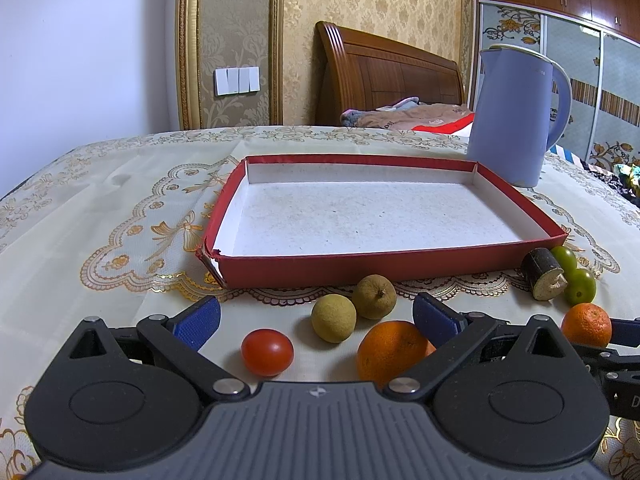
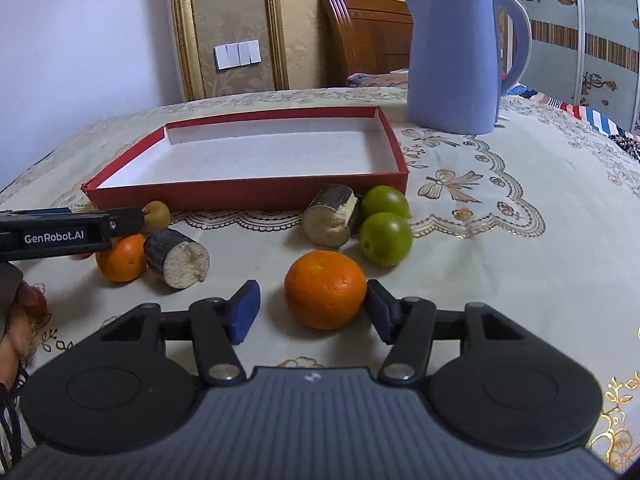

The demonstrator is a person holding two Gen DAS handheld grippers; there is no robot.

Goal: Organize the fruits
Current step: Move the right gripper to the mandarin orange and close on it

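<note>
An empty red tray with a white floor lies on the tablecloth. In the left wrist view my left gripper is open low over the cloth, with a red tomato, two brown-green fruits and an orange between its fingers. In the right wrist view my right gripper is open around an orange, whose right side is close to the right finger. Two green fruits, two dark cane pieces and another orange lie nearby.
A blue kettle stands behind the tray's right corner. The left gripper's body reaches in from the left in the right wrist view. A bed headboard and a wardrobe stand beyond the table.
</note>
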